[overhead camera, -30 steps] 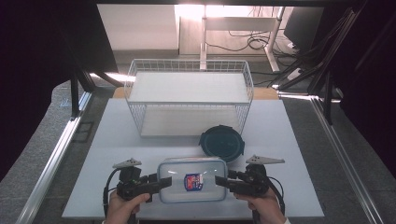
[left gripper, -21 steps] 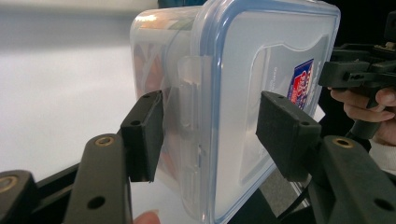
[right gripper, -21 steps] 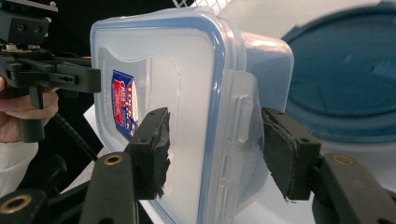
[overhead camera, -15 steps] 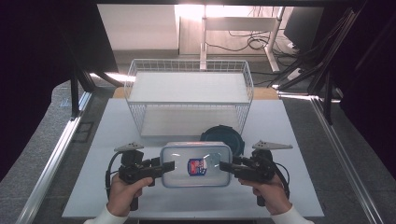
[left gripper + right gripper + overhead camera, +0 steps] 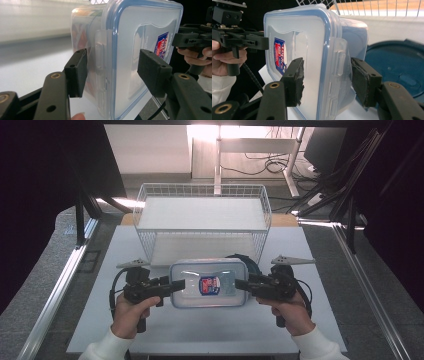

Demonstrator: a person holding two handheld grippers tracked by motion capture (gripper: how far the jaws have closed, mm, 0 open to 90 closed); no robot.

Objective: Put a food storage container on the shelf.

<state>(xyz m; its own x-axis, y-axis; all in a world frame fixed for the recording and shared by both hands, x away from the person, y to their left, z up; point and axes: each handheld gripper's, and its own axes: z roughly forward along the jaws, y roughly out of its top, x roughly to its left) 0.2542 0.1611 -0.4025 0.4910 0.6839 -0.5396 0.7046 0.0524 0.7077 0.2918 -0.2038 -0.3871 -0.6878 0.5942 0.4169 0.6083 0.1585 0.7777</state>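
- We see a white table (image 5: pixel 125 320) as the work surface, with grey floor at 3 and 9 o'clock of it and metal rails running along both sides.
- At 12 o'clock on the table stands a white wire basket (image 5: pixel 202 220); beyond it we make out a desk frame and loose cables on the floor, with dark curtains at either side of the room.
- The clear food container (image 5: pixel 209 282), with a blue-edged lid and a red and blue label on top, sits in the middle of the high view, at 6 o'clock of the basket and close to its front wall.
- A dark blue round lid (image 5: pixel 247 262) lies at 1 o'clock of the container, mostly hidden behind it; the right gripper view shows it lying flat on the table.
- Our left hand (image 5: pixel 127 312) comes in from 6 o'clock in a white sleeve and holds the left gripper (image 5: pixel 172 285) level, pointing toward 3 o'clock at the container's left end.
- Its jaws are spread, one on either side of the side latch, the lower one close to the wall, the upper one apart from the lid.
- Our right hand (image 5: pixel 292 312) mirrors this, holding the right gripper (image 5: pixel 242 284) pointing toward 9 o'clock at the container's right end.
- Its jaws are also spread around that end's latch; we cannot tell whether either pad touches the plastic.
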